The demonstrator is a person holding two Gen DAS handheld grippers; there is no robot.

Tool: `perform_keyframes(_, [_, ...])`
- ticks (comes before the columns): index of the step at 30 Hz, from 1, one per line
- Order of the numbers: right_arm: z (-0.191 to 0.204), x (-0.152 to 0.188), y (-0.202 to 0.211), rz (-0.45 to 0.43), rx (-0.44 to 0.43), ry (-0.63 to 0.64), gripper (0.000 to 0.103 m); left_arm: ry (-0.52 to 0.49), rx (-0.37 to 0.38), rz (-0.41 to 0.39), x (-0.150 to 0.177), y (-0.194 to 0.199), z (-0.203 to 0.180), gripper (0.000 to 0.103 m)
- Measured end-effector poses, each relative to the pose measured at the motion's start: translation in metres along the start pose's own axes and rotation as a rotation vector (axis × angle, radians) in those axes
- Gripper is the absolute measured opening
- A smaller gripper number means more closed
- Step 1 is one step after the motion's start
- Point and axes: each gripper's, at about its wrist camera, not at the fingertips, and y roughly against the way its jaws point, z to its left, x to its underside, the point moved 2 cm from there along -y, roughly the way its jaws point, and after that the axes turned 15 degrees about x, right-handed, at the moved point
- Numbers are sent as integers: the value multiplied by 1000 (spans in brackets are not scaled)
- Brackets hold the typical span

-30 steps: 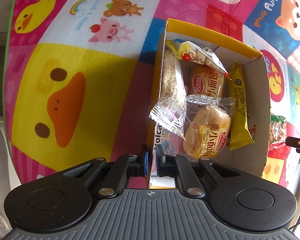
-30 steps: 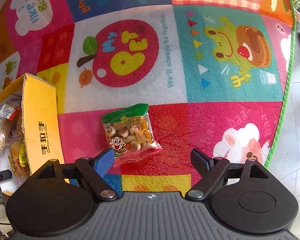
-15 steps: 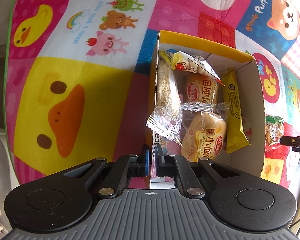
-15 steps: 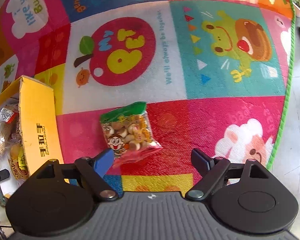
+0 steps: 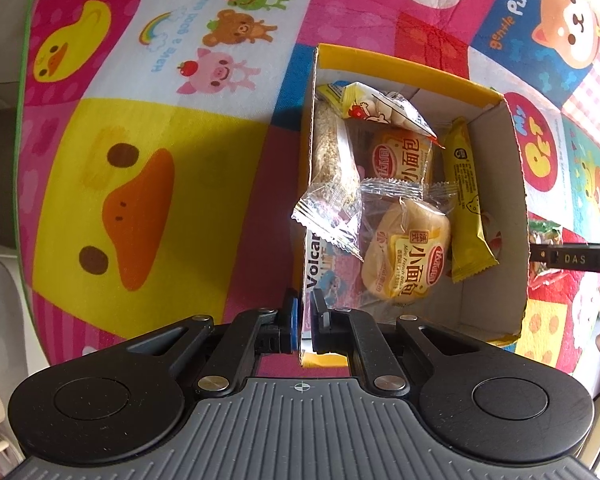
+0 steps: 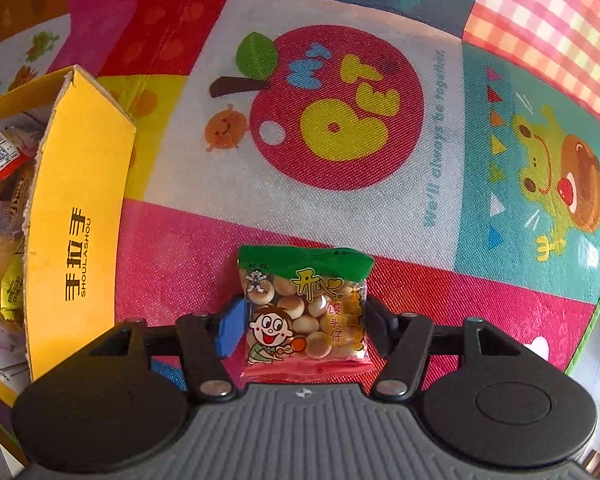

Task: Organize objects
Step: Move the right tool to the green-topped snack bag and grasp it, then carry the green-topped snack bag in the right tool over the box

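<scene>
**Snack packet framed for the pick, box held steady**

Snack packet lies flat on the play mat, squarely between the fingers of the right gripper, whose jaws have just been closing; the pads sit at its side edges, and I cannot tell whether they press yet. The left gripper is clenched on the near wall of the yellow box, which already holds wrapped breads and bars. Next, judging by this: finish the squeeze, lift, carry left to the box. The mat is a bright cartoon patchwork; pale floor shows beyond its green edge.
</scene>
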Motion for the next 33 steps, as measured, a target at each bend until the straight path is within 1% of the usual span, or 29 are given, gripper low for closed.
perform_keyframes(4, [4, 20, 18, 15, -13, -15, 57, -21, 19, 5, -1, 0, 2, 8])
perform_keyframes(10, [13, 79, 66, 72, -107, -78, 56, -82, 66, 16, -5, 1, 7, 8])
perform_keyframes(14, [34, 116, 101, 114, -161, -131, 56, -134, 96, 24, -7, 0, 10, 8])
perform_keyframes(16, [49, 126, 117, 124, -180, -151, 56, -162, 112, 36, -5, -1, 11, 8])
perform_keyframes(18, [67, 134, 133, 115, -185, -155, 56, -200, 123, 44, -3, 0, 11, 8])
perform_keyframes(21, [90, 136, 156, 82, -187, -143, 56, -238, 144, 50, -2, 1, 12, 9])
perform_keyframes(25, [109, 126, 186, 19, -182, -138, 56, -223, 180, 51, -2, 2, 18, 9])
perform_keyframes(30, [116, 112, 213, -37, -159, -151, 56, -209, 207, 49, -4, 2, 22, 9])
perform_keyframes(33, [119, 105, 224, -75, -137, -135, 56, -197, 220, 46, -4, 2, 24, 10])
